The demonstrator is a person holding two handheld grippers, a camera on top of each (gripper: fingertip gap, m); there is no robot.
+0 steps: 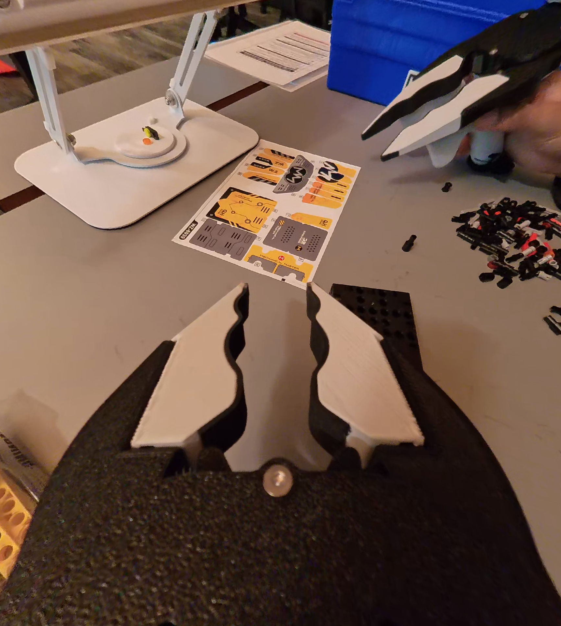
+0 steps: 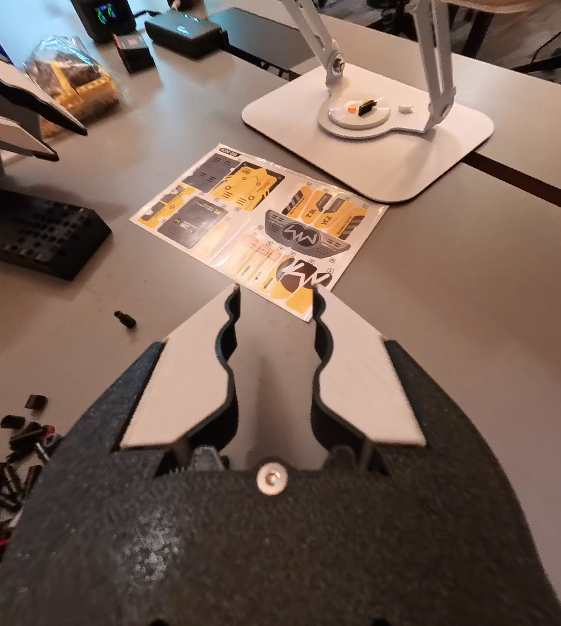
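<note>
My left gripper is open and empty above the grey table, its tips just short of a yellow, grey and black sticker sheet. A black perforated block lies right of its right finger. My right gripper is open and empty, its tips over the near corner of the same sticker sheet. The right gripper also shows in the left wrist view, held by a hand above the table. The left gripper shows at the left edge of the right wrist view. The black block lies below it.
A white stand base with small orange and yellow bits sits beyond the sheet. A pile of small black and red pins lies right. A blue bin, papers, a bag of yellow parts and black devices stand around. Left tips to right tips: about 20 cm. The black perforated block is closer to my left gripper, around 6 cm from its tips; the right tips are 15 cm off. Look for it in the right wrist view too.
</note>
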